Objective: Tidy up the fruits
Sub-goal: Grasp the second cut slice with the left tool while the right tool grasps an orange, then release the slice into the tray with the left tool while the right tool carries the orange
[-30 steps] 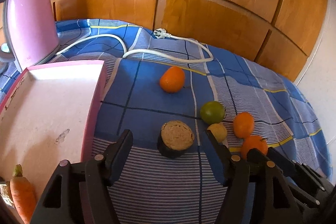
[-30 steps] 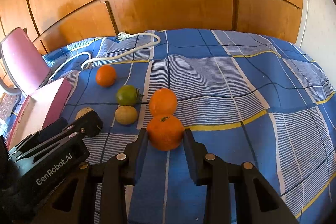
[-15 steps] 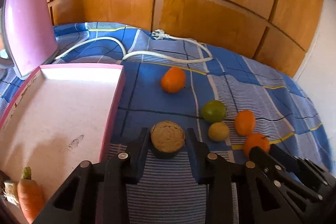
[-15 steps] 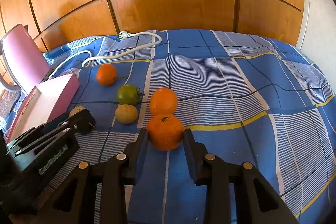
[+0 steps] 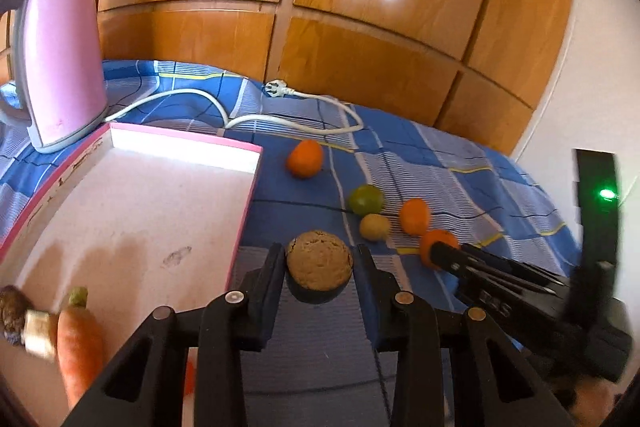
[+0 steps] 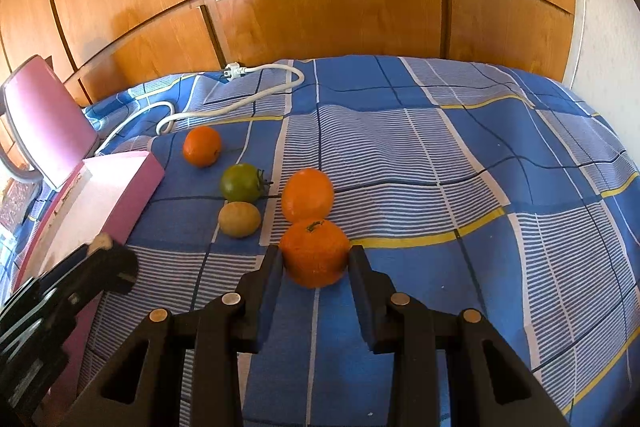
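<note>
just right of the pink box (image 5: 132, 211) on the bed, left gripper (image 5: 320, 267) clamps a brown muffin (image 5: 319, 259); right gripper (image 6: 316, 259) grips a tangerine (image 6: 314, 253), farther away.

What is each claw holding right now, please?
Left claw: closed on the brown round muffin-like item.
Right claw: closed on the nearest orange.
</note>
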The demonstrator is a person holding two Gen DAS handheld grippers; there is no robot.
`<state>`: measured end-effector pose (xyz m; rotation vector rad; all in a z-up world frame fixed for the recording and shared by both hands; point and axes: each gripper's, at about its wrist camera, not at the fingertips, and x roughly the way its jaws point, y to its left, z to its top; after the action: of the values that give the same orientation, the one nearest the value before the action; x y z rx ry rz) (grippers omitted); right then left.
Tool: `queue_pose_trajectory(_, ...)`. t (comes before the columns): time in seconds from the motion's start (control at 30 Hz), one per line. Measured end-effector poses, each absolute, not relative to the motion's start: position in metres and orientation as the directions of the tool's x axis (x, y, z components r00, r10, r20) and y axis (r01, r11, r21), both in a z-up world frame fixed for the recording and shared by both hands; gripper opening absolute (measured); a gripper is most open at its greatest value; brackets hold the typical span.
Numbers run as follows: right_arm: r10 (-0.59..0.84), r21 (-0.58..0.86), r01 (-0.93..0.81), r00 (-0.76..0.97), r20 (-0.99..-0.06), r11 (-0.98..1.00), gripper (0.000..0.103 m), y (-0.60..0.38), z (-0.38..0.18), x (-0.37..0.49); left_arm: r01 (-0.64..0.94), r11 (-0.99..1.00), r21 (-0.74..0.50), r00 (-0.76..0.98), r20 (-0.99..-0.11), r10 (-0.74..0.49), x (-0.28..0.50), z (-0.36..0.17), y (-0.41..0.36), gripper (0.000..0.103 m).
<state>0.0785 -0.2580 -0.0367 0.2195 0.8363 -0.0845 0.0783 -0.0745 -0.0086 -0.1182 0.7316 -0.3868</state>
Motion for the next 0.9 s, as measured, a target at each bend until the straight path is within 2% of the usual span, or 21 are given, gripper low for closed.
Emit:
queue_pose_trajectory(0.5, 0.145, 0.220, 0.025, 0.679, -0.720, 0.975, 0.033, -0.235, -0.032, 0.069, 0.188, 0.963, -0.193, 0.760, -0.592, -0.268, 0.032, 0.004, -0.043, 0.035)
queue_pose_trajectory(0.6, 0.177, 0.217, -0.029, 0.689, -0.703, 0.976, 0.029, -0.223, -0.027, 0.065, 0.154, 0.968, -0.197, 0.784, -0.572, -0.241, 0.026, 0.009, -0.034, 0.035)
queue_pose_trajectory(0.63, 0.190, 0.221, -0.044, 0.691, -0.698, 0.974, 0.024, -0.219, -0.026, 0.064, 0.135, 0.971, -0.198, 0.793, -0.566, -0.225, 0.024, 0.010, -0.030, 0.035)
queue_pose_trajectory(0.67, 0.204, 0.224, -0.062, 0.694, -0.690, 0.972, 0.014, -0.215, -0.024, 0.062, 0.119, 0.973, -0.197, 0.799, -0.562, -0.212, 0.023, 0.011, -0.027, 0.035)
queue_pose_trajectory(0.9, 0.198, 0.162, -0.119, 0.703, -0.683, 0.980, 0.013, -0.192, -0.019, 0.056, 0.038, 0.972, -0.232, 0.806, -0.567, -0.166, 0.022, 0.012, -0.005, 0.035)
